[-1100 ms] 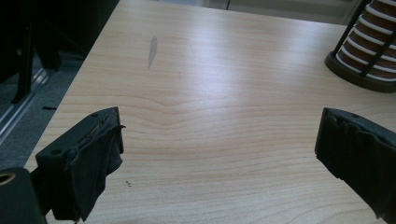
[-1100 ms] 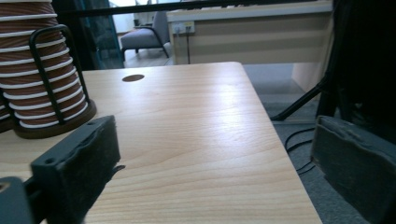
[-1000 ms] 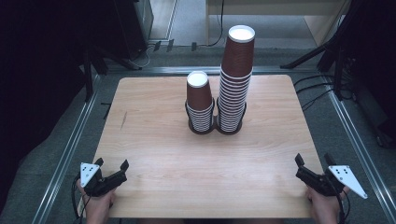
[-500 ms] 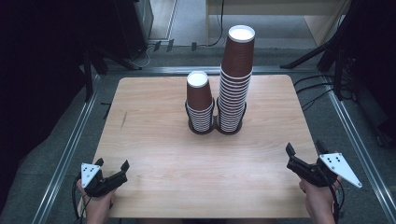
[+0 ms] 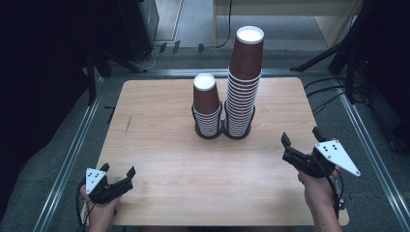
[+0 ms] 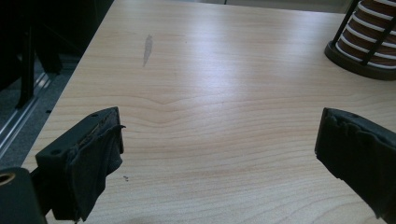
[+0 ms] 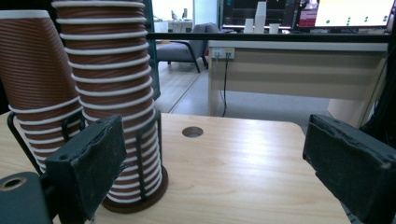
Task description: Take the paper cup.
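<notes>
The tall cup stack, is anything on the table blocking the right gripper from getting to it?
Nothing visible does. Bare table lies between the right gripper, whose jaws stand open, and the tall cup stack. The short cup stack stands on the tall one's far side, away from that gripper.

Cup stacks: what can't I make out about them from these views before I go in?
- Tall stack: its top is cut off by the upper edge in the right gripper view; the exact cup count is too fine to tell in the high view.
- Short stack: in the right gripper view its base sits behind the right gripper's jaw.
- Black holder: cut off by the frame edge in the left gripper view.
</notes>
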Action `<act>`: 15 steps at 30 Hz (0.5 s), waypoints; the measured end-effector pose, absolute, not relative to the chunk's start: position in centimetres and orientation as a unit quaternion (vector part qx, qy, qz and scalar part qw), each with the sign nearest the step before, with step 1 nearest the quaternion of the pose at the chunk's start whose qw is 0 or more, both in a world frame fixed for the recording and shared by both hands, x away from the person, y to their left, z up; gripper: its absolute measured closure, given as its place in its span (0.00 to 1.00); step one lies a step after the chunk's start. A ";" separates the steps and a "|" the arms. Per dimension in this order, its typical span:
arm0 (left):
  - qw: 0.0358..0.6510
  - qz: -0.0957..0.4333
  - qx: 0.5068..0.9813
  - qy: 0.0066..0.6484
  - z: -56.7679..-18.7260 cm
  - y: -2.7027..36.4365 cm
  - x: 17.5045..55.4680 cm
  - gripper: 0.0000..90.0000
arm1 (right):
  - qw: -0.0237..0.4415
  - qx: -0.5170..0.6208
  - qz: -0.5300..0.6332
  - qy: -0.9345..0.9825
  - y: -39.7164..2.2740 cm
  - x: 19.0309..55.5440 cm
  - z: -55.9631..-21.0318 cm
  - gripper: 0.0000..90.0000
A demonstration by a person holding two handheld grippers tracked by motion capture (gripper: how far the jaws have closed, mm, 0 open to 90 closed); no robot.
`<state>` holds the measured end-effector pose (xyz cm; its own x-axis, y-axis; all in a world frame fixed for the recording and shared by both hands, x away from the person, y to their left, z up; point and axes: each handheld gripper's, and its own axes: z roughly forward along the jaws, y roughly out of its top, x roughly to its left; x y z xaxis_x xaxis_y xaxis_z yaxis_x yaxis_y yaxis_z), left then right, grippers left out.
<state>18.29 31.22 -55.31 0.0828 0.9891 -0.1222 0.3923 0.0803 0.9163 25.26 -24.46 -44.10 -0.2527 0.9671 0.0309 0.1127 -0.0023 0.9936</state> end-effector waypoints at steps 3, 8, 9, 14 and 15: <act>0.443 0.337 0.589 0.586 -55.3 31.2 18.3 0.02 | 0.396 0.454 0.540 0.587 -23.1 25.7 -43.3 0.07; 0.443 0.337 0.587 0.587 -55.3 31.2 18.3 0.02 | 0.395 0.441 0.546 0.592 -21.3 26.4 -42.3 0.07; 0.443 0.338 0.587 0.587 -55.3 31.2 18.3 0.02 | 0.393 0.439 0.548 0.593 -21.0 26.5 -42.1 0.07; 0.443 0.335 0.588 0.588 -55.3 31.2 18.4 0.02 | 0.389 0.430 0.551 0.600 -19.2 27.3 -41.5 0.07; 0.443 0.335 0.588 0.588 -55.3 31.2 18.4 0.02 | 0.389 0.428 0.552 0.601 -18.9 27.4 -41.4 0.07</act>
